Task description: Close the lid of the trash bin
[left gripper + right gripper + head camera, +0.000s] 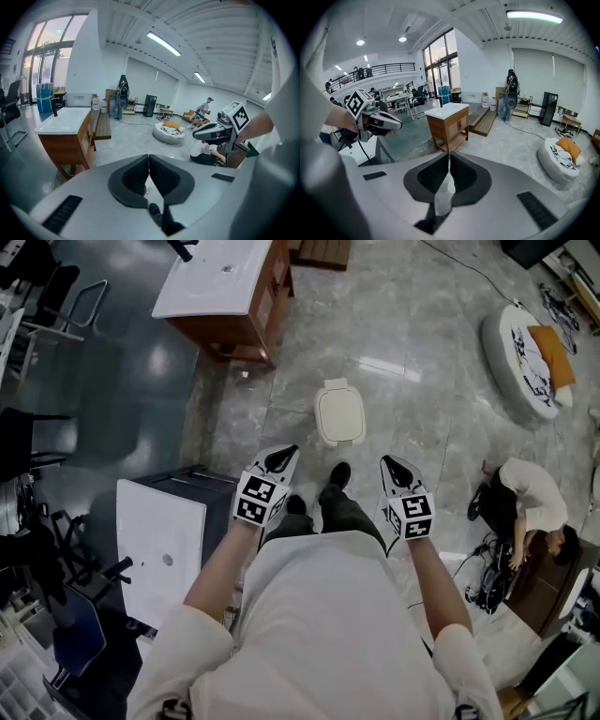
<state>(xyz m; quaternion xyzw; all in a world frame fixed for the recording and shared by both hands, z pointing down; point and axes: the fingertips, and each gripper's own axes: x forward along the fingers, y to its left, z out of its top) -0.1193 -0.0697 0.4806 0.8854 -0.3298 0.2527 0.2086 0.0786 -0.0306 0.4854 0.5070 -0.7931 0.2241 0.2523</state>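
The trash bin [339, 414] is small and cream-white and stands on the grey stone floor ahead of the person's feet; its lid lies flat down on it. Both grippers hang in the air above the floor, short of the bin and apart from it. My left gripper [284, 456] is below and left of the bin, its jaws shut with nothing between them [148, 159]. My right gripper [390, 463] is below and right of the bin, also shut and empty [449, 157]. Each gripper view shows the other gripper out to the side; the bin is not clearly seen in either.
A wooden vanity with a white top [220, 287] stands at the back left. A dark cabinet with a white top [159, 545] is close on the left. A round white cushion [530, 357] lies at the right, and a person [525, 498] sits on the floor nearby among cables.
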